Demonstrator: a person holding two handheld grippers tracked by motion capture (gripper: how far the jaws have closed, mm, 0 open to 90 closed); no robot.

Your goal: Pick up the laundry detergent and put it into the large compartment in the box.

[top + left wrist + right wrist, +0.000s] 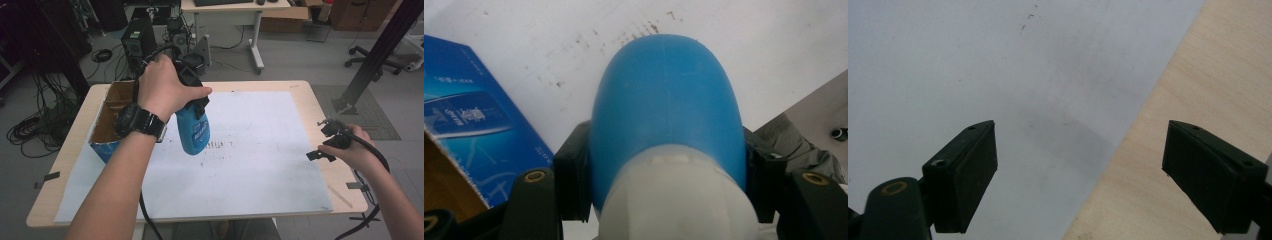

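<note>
High view: left claw (pixel 196 112) grips blue bottle (pixel 193 134), off table.

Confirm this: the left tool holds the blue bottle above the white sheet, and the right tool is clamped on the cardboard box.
Wrong about the right tool: the right gripper view shows its jaws open and empty. The left tool does hold the blue bottle above the white sheet.

a light wooden table (pixel 320 107) carries a large white sheet (pixel 260 165) speckled with dark marks near its middle. an open cardboard box (pixel 107 125) with blue sides sits at the sheet's left edge.
</note>
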